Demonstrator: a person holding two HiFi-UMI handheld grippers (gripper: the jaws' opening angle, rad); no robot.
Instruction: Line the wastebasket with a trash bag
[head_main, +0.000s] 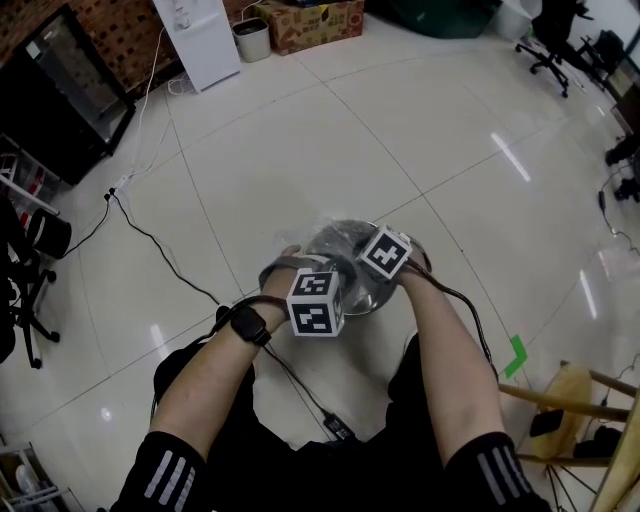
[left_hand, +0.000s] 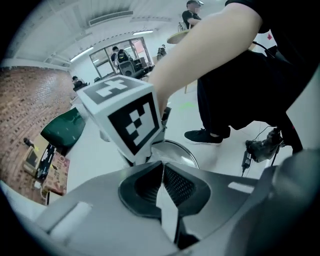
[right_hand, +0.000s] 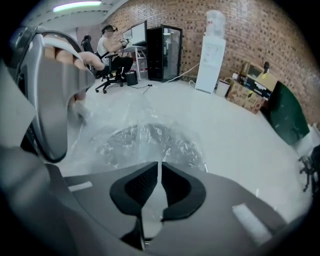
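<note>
A round metal wastebasket (head_main: 372, 296) stands on the white tiled floor between the person's knees. A clear trash bag (head_main: 334, 238) lies crumpled over its mouth. Both grippers hang over the rim, side by side. In the head view only their marker cubes show, left gripper (head_main: 316, 300) and right gripper (head_main: 386, 256). In the left gripper view, the left gripper (left_hand: 162, 169) is shut on a strip of the bag film (left_hand: 168, 212), with the basket rim (left_hand: 186, 150) just beyond. In the right gripper view, the right gripper (right_hand: 159, 169) is shut on the bag (right_hand: 145, 142) spread over the basket.
A black cable (head_main: 160, 250) crosses the floor at left, and a power adapter (head_main: 338, 428) lies between the person's legs. A wooden stool (head_main: 580, 400) stands at right. A white water dispenser (head_main: 205, 40), a small bin (head_main: 252, 38) and a cardboard box (head_main: 310, 22) line the far wall.
</note>
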